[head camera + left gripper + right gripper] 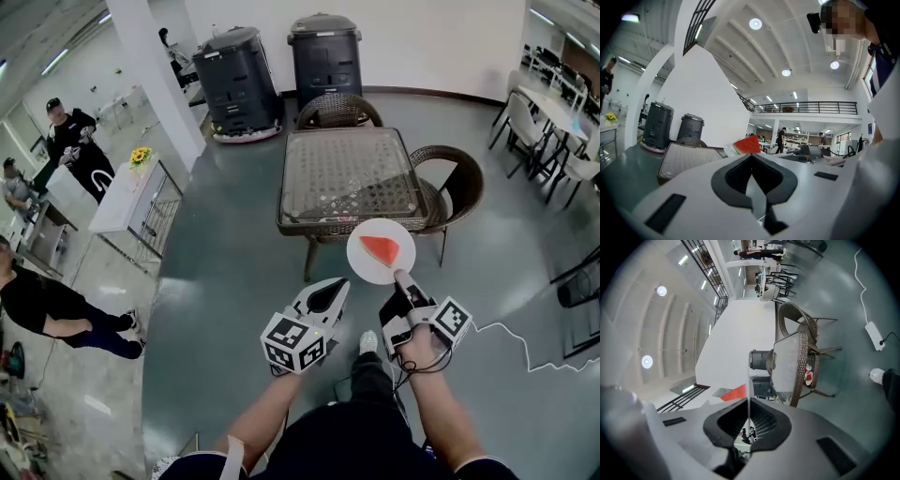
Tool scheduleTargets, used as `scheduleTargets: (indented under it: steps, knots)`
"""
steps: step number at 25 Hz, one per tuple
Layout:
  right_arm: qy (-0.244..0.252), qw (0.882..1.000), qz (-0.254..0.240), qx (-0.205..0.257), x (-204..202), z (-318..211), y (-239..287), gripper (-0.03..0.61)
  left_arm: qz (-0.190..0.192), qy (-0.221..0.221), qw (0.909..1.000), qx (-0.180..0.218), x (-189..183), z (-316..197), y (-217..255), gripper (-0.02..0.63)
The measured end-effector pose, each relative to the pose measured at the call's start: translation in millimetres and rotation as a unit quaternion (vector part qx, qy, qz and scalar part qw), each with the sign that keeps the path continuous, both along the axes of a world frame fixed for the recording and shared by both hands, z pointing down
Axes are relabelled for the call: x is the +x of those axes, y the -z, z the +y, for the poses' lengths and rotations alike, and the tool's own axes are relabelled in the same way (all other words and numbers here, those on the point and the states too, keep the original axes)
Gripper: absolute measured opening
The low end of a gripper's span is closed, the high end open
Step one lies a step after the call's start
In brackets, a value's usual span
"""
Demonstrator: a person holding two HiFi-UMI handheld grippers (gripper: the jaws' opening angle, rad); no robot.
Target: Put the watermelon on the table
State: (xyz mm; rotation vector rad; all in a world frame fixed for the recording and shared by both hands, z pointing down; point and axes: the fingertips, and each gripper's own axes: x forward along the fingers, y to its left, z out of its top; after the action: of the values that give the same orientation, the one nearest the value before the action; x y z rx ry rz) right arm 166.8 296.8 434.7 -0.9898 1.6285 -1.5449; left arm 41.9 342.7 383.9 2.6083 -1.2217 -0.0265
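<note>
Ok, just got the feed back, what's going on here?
The right gripper is clamped on the rim of a white plate carrying a watermelon slice, held in the air on the near side of the wicker table. It is not yet set down. The left gripper is shut and empty beside it.

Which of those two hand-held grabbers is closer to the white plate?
Right. The right gripper grips the plate by its near rim, watermelon on top; the left gripper is shut and empty, apart, off its lower-left edge.
</note>
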Motion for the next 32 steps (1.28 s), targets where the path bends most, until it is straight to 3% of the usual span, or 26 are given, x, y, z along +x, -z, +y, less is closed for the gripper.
scheduleTargets:
  steps: [22,32]
  knots:
    - [0.062,0.997,0.007,-0.039,17.9,-269.8,-29.5,0.015,-0.02,0.042,0.998,-0.043,31.2,-246.6,-15.0,0.005]
    - [0.08,0.996,-0.006,-0.024,11.2,-367.5,-21.3,0.015,-0.03,0.072,0.9961,-0.041,27.2,-319.2,-11.3,0.005]
